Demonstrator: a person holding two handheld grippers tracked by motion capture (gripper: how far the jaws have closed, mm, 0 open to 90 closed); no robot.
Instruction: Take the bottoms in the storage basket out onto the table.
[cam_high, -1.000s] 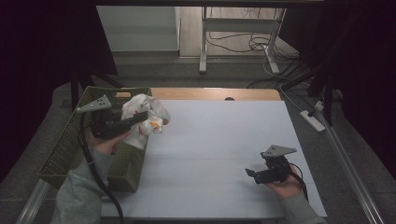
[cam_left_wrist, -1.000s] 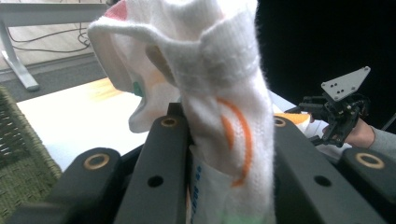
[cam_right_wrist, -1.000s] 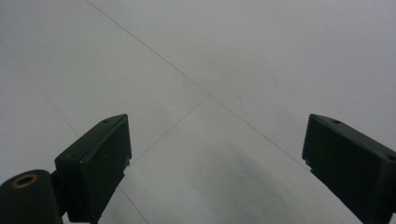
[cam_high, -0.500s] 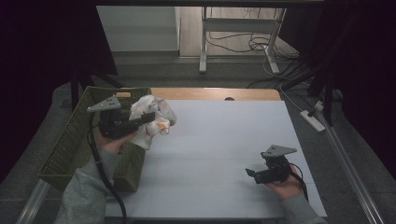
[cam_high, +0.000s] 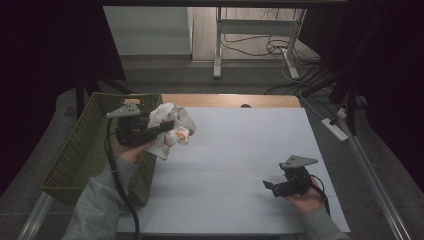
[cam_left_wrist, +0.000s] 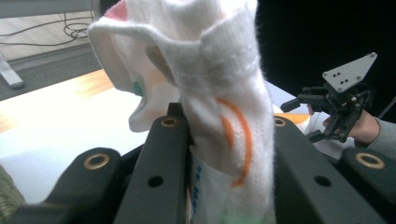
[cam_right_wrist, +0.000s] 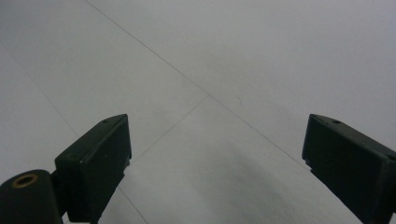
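Broadly, a white table (cam_high: 240, 150) spans the scene, with a green basket (cam_high: 80, 150) at its left edge. Just beside the basket the left gripper (cam_high: 167, 125) is clamped on a bunched white cloth (cam_high: 172, 127) – held above the table. Well apart, the right gripper (cam_high: 269, 186) rests low, jaws spread wide – nothing between them

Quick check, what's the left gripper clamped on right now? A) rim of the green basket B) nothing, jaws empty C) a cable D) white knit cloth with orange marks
D: in the left gripper view the left gripper has its jaws pressed on the white cloth, orange marks visible.
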